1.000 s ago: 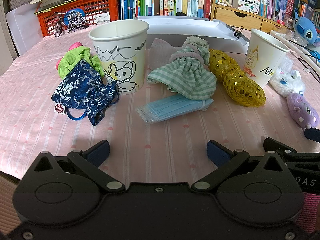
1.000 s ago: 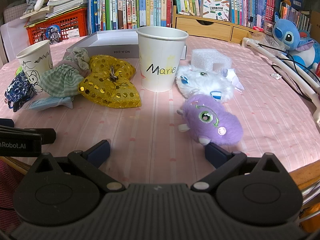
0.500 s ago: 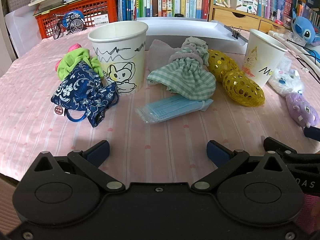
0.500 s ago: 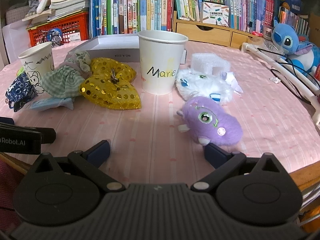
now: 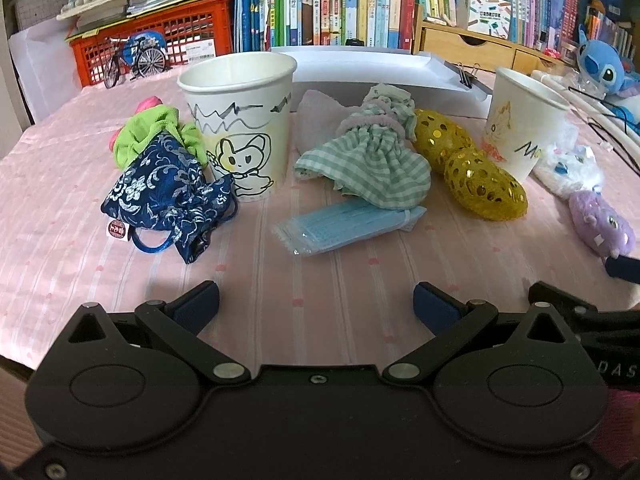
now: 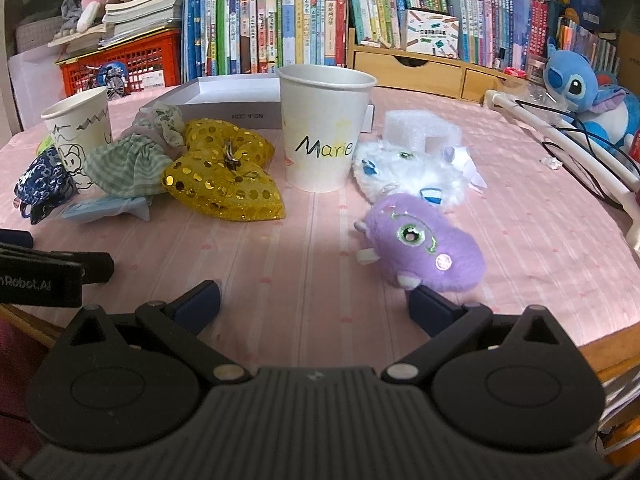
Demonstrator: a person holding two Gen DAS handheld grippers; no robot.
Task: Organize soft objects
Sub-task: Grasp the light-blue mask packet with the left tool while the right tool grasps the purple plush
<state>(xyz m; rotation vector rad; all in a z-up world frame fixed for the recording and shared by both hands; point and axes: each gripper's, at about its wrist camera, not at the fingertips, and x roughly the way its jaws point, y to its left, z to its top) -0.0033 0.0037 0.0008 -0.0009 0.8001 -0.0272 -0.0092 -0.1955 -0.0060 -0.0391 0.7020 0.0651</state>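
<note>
Left wrist view: the left hand-held gripper [image 5: 316,304] hovers low over the near edge of the desk [image 5: 320,280], jaws spread wide and holding nothing. Ahead stand a drawn-on cup [image 5: 238,124] and, far right, a second cup [image 5: 520,120]. The soft things lie around them: a blue pouch [image 5: 160,192] touching the first cup's left side, a green scrunchie [image 5: 154,136] behind it, a checked pouch [image 5: 372,164] lying partly over a mask pack [image 5: 348,228], and a gold bow [image 5: 472,172] beside that. The step in hand appears to be the first pick; the pouch is best pinched by its bunched neck, away from the cup, lest the light cup tip. Right wrist view: the right hand-held gripper [image 6: 314,300] is likewise spread and empty, with the purple plush [image 6: 424,248] just beyond its right finger, touching the white plush [image 6: 408,172], which lies beside the "Marie" cup [image 6: 324,128]; a foam block [image 6: 420,130] sits behind. A sound grasp would straddle the purple plush across its narrow middle, closing gently, since the pile will compress, and lifting clear of the cup rim before release.
</note>
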